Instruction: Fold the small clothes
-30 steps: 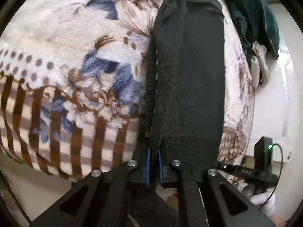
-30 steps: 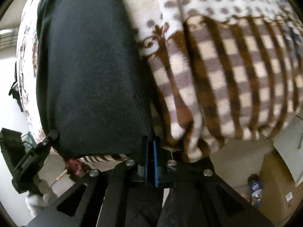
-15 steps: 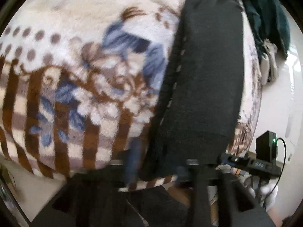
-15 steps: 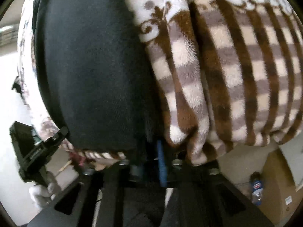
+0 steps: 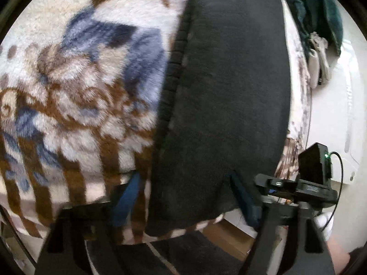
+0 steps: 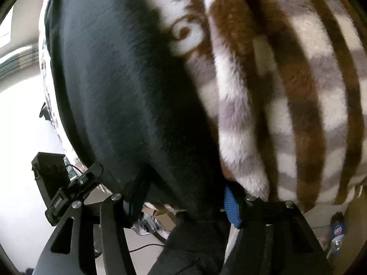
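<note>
The patterned fleece blanket (image 5: 75, 87) covers the bed and fills most of both wrist views; it serves as the work surface, and its edge drops away just below the jaws. On it lies the dark garment (image 5: 229, 87), a long, narrow strip running straight away from both sets of jaws, apparently already folded lengthwise, with a ribbed edge along its left side in the left wrist view. Its near end reaches the blanket edge, and it appears to drape over that edge in the right wrist view.

The left gripper (image 5: 183, 197) has its jaws spread wide, one blue pad on each side of the garment's near end, nothing pinched. The right gripper (image 6: 185, 197) likewise has its jaws spread, straddling the same end of the dark garment (image 6: 128, 87). Judgement: both units are set at the near end so that this end can be gripped at two corners and carried over the far end for a crosswise fold.

Beyond the garment's far end, to the right of the left jaws, lies a dark green cloth pile (image 5: 316, 11). A small bottle (image 6: 337, 229) stands on the floor below the right jaws
</note>
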Action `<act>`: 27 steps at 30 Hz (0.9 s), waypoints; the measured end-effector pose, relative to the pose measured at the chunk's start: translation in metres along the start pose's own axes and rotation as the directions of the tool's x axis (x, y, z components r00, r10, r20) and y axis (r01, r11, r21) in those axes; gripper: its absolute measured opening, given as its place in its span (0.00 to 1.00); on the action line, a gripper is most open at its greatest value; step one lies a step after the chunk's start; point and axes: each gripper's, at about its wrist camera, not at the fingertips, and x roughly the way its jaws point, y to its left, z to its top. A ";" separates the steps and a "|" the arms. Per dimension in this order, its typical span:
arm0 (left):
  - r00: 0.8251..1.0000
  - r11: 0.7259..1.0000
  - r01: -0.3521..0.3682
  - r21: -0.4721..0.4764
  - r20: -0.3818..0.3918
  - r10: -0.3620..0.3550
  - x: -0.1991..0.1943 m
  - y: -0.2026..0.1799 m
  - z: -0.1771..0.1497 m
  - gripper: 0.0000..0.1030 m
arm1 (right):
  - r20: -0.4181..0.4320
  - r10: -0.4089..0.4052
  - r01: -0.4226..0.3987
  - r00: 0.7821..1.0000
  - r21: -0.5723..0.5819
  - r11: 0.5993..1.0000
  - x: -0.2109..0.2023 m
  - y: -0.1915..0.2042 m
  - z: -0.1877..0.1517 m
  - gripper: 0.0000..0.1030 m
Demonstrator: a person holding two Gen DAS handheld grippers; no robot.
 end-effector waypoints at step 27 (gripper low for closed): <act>0.964 0.965 0.230 -0.128 0.165 -0.208 -0.090 -0.018 0.014 0.04 | 0.123 0.291 -0.280 0.949 -0.101 0.955 -0.152 0.043 -0.015 0.07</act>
